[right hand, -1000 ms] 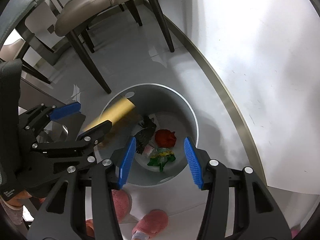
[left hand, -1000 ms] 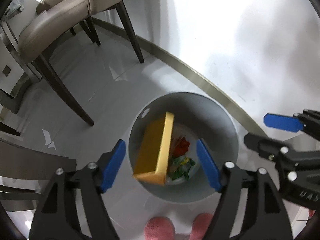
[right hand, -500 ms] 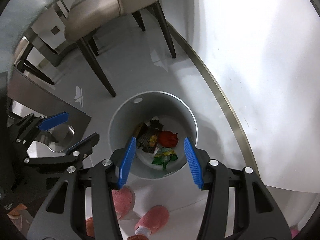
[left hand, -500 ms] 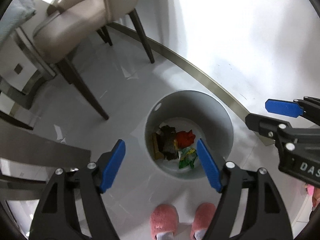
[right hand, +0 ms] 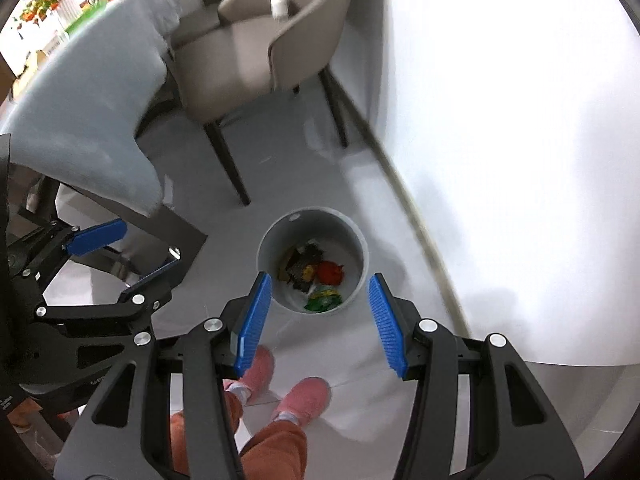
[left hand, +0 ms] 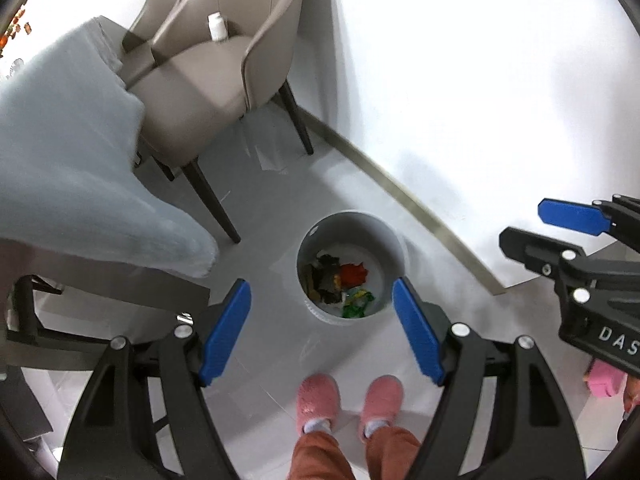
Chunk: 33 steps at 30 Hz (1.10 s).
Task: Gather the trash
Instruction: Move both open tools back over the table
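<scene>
The bin (left hand: 351, 268) with trash (left hand: 338, 280) inside sits on the floor below and between your left gripper (left hand: 322, 332) jaws, spread and empty. Your right gripper (right hand: 320, 320) hangs beside it, jaws likewise spread. Slippers (left hand: 318, 398) stand nearer; a chair (left hand: 212, 80) and table (left hand: 60, 140) lie beyond, left.

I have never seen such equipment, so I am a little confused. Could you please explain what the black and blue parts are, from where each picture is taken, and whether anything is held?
A person holds a two-finger tool in each hand, with a camera on each looking forward along its fingers. In the left camera's picture, the left gripper stands open and empty; the right gripper is the same in its own picture. Both look down at a grey trash bin on the floor, with colourful wrappers inside. The pink slippers are the person's feet. A beige chair stands beyond, with a small white bottle on its seat.
</scene>
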Each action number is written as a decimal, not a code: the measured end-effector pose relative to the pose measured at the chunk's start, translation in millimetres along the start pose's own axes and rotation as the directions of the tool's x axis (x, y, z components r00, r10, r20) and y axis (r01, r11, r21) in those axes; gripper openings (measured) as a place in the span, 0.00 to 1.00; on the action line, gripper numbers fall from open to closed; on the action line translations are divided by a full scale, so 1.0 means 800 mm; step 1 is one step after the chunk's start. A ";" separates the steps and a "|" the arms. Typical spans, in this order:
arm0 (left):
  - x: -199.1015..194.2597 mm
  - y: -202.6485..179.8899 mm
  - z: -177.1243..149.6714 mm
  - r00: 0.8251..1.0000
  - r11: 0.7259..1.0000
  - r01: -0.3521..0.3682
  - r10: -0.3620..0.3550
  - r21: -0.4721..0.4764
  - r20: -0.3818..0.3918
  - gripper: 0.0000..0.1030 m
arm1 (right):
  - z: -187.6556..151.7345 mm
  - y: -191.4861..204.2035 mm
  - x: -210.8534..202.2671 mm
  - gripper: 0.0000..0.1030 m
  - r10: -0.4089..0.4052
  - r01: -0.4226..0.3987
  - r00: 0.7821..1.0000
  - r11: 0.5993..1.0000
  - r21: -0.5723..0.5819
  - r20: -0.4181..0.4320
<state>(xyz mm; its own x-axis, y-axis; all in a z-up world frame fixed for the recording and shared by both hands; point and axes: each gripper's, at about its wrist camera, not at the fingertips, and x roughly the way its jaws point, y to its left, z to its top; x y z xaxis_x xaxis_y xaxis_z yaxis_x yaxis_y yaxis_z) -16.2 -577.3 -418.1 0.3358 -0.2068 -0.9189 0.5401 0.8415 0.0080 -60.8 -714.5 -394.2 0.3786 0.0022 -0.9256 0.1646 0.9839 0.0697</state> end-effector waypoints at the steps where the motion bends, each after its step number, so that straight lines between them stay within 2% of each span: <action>1: -0.014 -0.004 0.004 1.000 1.000 -0.008 0.008 -0.007 0.004 0.72 | 0.003 -0.003 -0.022 0.48 -0.020 0.020 1.000 1.000 0.004 0.014; 3: -0.049 -0.007 0.014 1.000 0.999 -0.017 0.018 -0.035 0.022 0.72 | 0.009 -0.012 -0.064 0.48 -0.058 0.057 0.997 0.998 0.027 0.042; 6: -0.087 -0.004 0.027 0.999 0.992 0.037 -0.035 -0.117 0.022 0.72 | 0.020 -0.019 -0.116 0.48 -0.098 0.094 0.991 0.994 0.048 0.088; 10: -0.158 -0.009 0.044 0.992 0.991 -0.035 0.051 -0.133 0.118 0.72 | 0.034 -0.016 -0.176 0.48 -0.119 0.114 0.982 0.993 0.042 0.148; 12: -0.187 -0.002 0.048 0.987 0.987 -0.029 0.053 -0.156 0.152 0.72 | 0.043 -0.008 -0.204 0.48 -0.113 0.111 0.978 0.994 0.021 0.176; 16: -0.243 0.025 0.054 0.970 0.976 -0.066 0.112 -0.210 0.214 0.72 | 0.059 0.020 -0.237 0.48 -0.081 0.092 0.973 0.995 -0.038 0.218; 21: -0.296 0.079 0.036 0.947 0.945 -0.129 0.207 -0.300 0.245 0.72 | 0.086 0.091 -0.262 0.48 0.002 0.044 0.959 0.987 -0.157 0.283; 26: -0.343 0.168 -0.001 0.920 0.882 -0.197 0.318 -0.428 0.230 0.72 | 0.106 0.184 -0.270 0.48 0.092 -0.003 0.945 0.962 -0.273 0.313; 31: -0.382 0.270 -0.049 0.889 0.823 -0.250 0.404 -0.509 0.215 0.72 | 0.115 0.315 -0.275 0.48 0.181 -0.047 0.930 0.923 -0.383 0.321; 33: -0.397 0.311 -0.067 0.882 0.805 -0.267 0.426 -0.530 0.202 0.72 | 0.120 0.360 -0.276 0.48 0.208 -0.071 0.927 0.914 -0.399 0.313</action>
<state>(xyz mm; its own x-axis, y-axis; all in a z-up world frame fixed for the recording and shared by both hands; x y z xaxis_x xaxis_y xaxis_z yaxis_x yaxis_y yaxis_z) -30.1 -275.3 -145.3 0.6822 0.0747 -0.7273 -0.0642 0.9970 0.0422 -9.5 -448.7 -134.4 0.6699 0.1511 -0.7269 -0.2399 0.9706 -0.0194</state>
